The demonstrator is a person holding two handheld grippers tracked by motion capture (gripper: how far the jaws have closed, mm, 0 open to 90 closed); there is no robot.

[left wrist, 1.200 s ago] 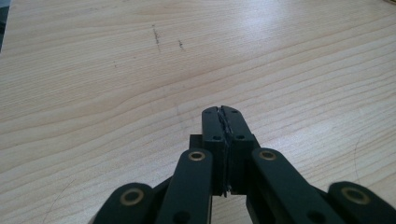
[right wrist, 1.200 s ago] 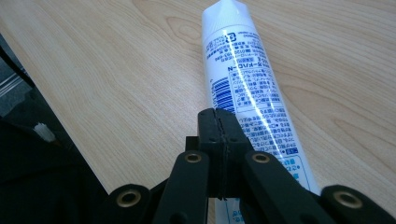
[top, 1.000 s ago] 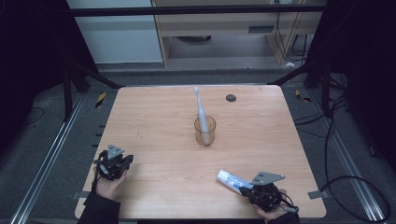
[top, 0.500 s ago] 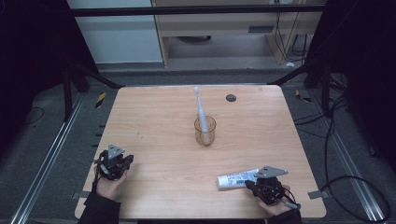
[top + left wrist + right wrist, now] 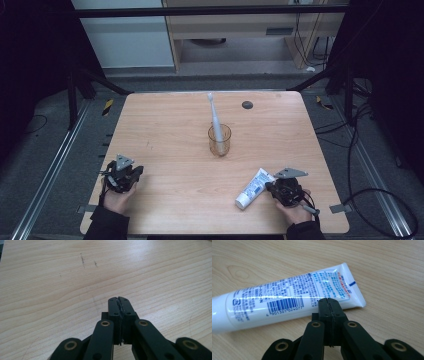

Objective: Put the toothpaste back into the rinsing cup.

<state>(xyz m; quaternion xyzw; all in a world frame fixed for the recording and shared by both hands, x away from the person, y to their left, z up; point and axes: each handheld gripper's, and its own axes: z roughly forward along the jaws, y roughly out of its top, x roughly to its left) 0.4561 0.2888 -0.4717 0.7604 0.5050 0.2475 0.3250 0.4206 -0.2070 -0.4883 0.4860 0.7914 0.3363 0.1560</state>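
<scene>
2 closed grippers, 1 white toothpaste tube lying free on the table

Both jaw pairs are pressed together on nothing: the left gripper (image 5: 121, 176) rests near the front left corner of the pale wooden table (image 5: 165, 125), idle and well apart from everything, while the right gripper (image 5: 285, 190) sits just beside the crimped end of the white plastic toothpaste tube with blue print (image 5: 253, 188), its tips pointing at the tube's edge in the right gripper view, probably lined up for a pick. The tube lies flat near the front right, cap end toward the person. Behind it, at mid-table, a white electric toothbrush (image 5: 215, 117) stands upright in a clear amber glass cup (image 5: 219, 140). Compared with 0.5 s ago, the tube has swung from nearly crosswise to a steeper diagonal, and the right gripper has shifted slightly; the left gripper stays put.
</scene>
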